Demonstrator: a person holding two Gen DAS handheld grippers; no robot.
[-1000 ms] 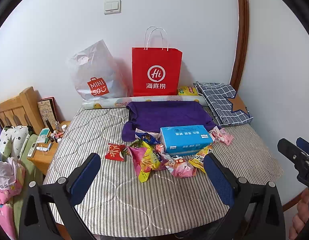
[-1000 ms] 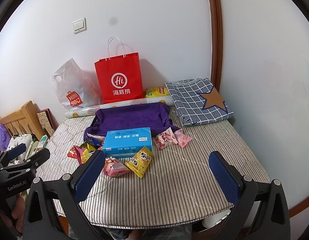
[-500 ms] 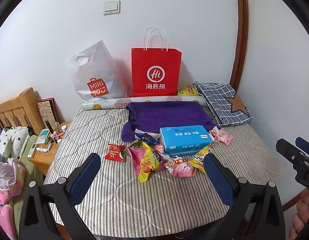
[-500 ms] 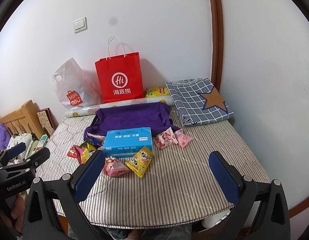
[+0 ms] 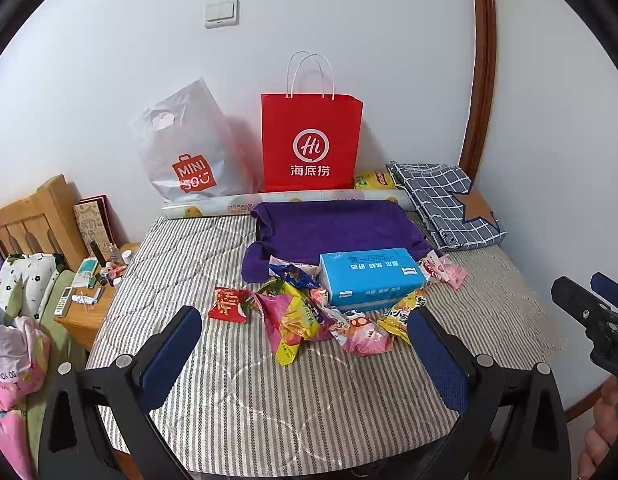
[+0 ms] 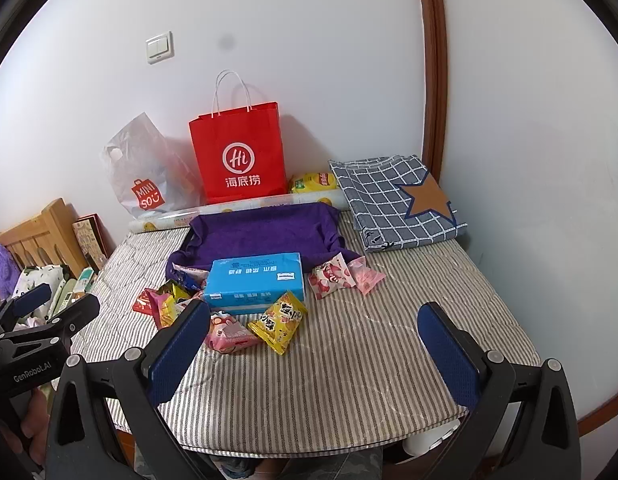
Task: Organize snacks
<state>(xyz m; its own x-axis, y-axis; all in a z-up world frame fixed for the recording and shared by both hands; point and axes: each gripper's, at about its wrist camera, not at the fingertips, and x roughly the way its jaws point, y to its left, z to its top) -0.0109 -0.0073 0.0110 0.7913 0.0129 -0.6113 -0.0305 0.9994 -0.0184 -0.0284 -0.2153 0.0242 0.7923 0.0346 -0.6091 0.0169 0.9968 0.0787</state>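
Snack packets, loose: all clustered around the blue tissue box (image 6: 255, 282), which lies near the middle of the striped mattress (image 6: 349, 380).
- Yellow packet (image 6: 280, 321): against the box's near front corner.
- Pink packet (image 6: 228, 334): just beside the yellow one, in front of the box.
- Two pink-and-white packets (image 6: 341, 276): just off the box's right end, touching each other.
- Mixed heap, magenta-yellow bag (image 5: 295, 320) on top: off the box's left front; a blue packet (image 5: 293, 274) lies behind the heap.
- Red packet (image 5: 228, 305): farthest left of the box, a little apart from the heap.

Behind the box: purple cloth (image 5: 333, 230), then a red paper bag (image 5: 311, 142) and a white plastic bag (image 5: 183, 148) upright at the wall. Checked cloth (image 6: 393, 204) behind and to the right of the box.

Left gripper (image 5: 305, 344): fingers spread wide, empty, held short of the heap.
Right gripper (image 6: 313, 344): fingers spread wide, empty, held short of the yellow packet.

Change over the last second: next to none. Both views shift by only a trace; no packet has moved.

Status, as judged: sorting not yet begun; every packet remains to be gathered. The destination is not evident.
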